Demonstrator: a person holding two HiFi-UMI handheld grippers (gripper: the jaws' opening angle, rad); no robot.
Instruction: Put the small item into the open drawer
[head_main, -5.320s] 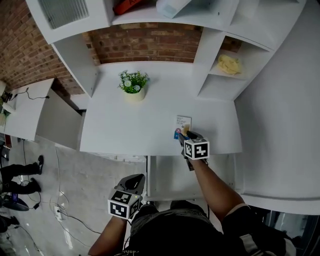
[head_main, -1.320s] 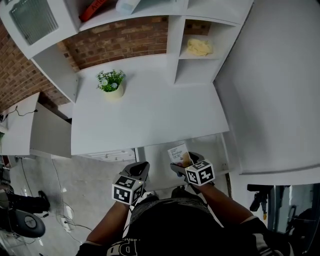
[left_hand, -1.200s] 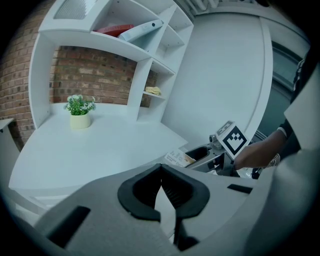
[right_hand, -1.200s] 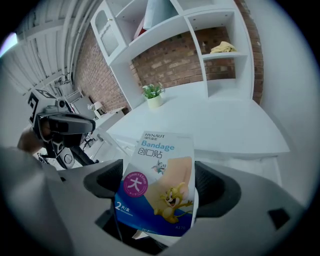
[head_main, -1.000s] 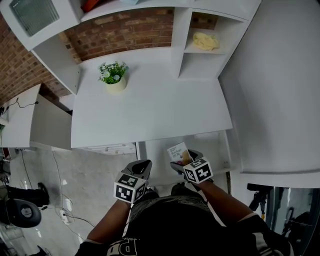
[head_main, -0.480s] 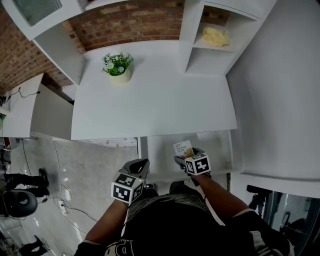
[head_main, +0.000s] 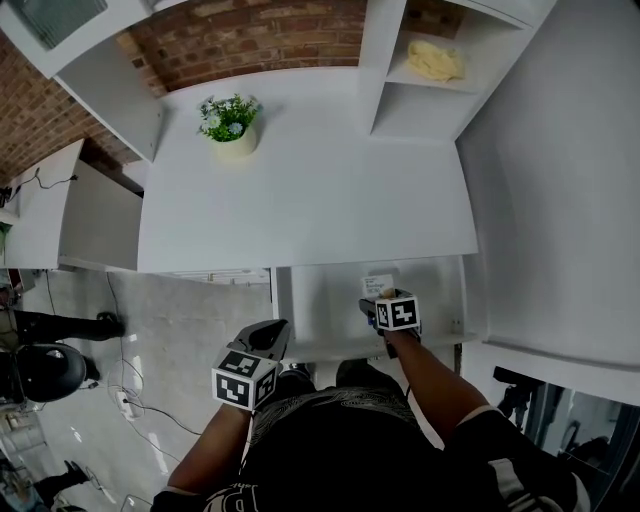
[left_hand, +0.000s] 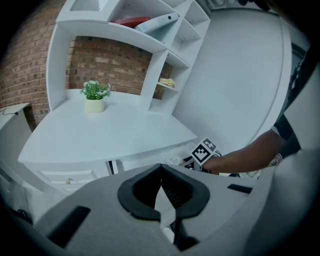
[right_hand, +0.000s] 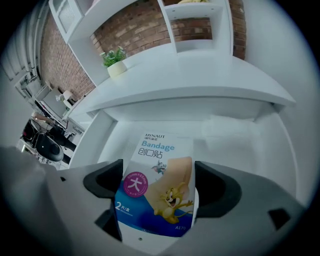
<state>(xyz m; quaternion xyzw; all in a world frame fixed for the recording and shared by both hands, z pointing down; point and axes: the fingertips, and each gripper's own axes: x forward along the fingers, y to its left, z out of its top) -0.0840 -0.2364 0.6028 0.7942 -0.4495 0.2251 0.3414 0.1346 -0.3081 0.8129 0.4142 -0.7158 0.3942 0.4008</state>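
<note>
Below the white surface (head_main: 300, 200), the open drawer (head_main: 325, 310) lies under my right tongs (right_hand: 158, 180), clamped on a packet (right_hand: 159, 150) printed "HYNAUT Bandage", held inside the drawer's walls. My left tongs (left_hand: 161, 169) hang clenched, empty.

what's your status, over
Right gripper shut on bandage pack, low over open drawer. Left gripper shut, empty, left of drawer. Nothing blocking the drop.
</note>
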